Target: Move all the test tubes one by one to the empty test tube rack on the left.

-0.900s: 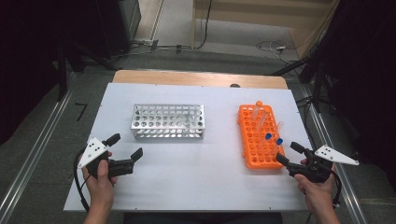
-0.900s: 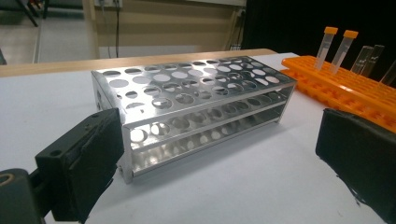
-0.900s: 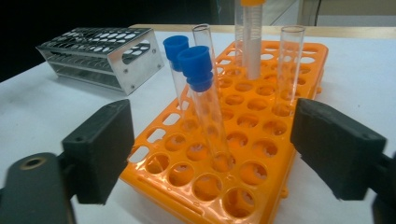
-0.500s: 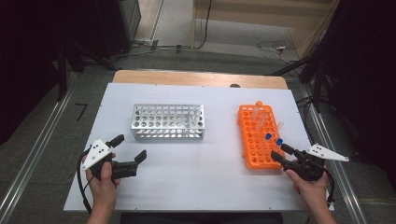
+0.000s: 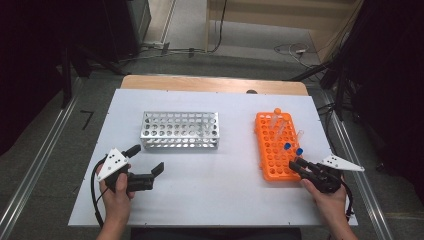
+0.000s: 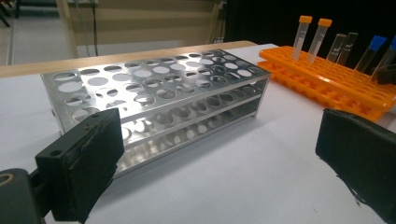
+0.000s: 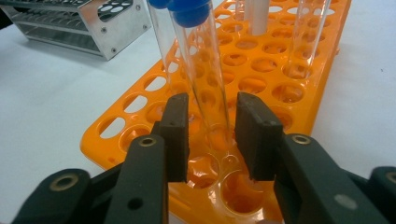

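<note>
Now my right tool (image 5: 299, 165) stood at the near end of the orange rack (image 5: 270, 150), its jaws narrowed but not pressed together, with a blue-capped tube (image 7: 201, 70) standing between them. In the right gripper view I saw a sliver of gap on each side of the glass, so the pads (image 7: 177, 135) flanked the tube without clamping it. The tube sat upright in a hole of the rack, a second blue-capped tube (image 7: 163, 46) just behind it and clear tubes (image 7: 308, 42) farther back.

My left tool (image 5: 150, 160) hovered over the white desk (image 5: 225, 190) with its jaws spread wide and nothing between them. Ahead of it lay the metal rack (image 6: 159, 102), near but not touching, and the orange rack with its orange-capped tubes (image 6: 310, 37) stood well off beyond that. Between the two racks the desk lay bare.
</note>
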Demonstrator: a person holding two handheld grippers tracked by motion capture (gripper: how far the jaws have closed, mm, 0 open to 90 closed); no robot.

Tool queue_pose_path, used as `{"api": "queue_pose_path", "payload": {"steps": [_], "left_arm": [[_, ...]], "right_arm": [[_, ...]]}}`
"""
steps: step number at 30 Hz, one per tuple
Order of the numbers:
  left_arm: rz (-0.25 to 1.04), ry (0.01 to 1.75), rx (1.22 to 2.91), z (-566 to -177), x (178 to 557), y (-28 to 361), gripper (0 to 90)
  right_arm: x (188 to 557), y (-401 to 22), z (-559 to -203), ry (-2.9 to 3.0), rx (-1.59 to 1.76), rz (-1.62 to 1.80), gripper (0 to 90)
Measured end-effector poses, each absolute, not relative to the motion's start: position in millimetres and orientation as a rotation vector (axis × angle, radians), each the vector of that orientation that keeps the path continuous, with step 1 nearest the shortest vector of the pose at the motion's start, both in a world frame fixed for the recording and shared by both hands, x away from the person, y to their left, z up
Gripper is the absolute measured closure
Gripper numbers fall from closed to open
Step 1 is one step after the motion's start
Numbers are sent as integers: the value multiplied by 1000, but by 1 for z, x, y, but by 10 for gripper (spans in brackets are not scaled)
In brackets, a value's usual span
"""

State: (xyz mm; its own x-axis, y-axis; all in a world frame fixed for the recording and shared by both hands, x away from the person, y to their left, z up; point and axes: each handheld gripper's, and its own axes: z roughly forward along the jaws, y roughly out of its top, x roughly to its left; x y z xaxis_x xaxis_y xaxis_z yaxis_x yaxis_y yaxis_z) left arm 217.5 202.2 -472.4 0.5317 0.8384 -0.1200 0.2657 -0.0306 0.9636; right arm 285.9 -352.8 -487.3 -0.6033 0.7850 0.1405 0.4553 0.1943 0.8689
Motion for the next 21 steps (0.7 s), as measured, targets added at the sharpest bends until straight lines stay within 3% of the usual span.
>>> {"api": "queue_pose_path", "payload": {"steps": [8, 21], "left_arm": [[586, 942, 1603, -472, 219, 193, 12], [629, 920, 1629, -468, 215, 176, 11]], "right_arm": [[284, -346, -488, 2118, 1109, 1292, 748], [267, -349, -458, 2018, 1065, 1360, 754]]}}
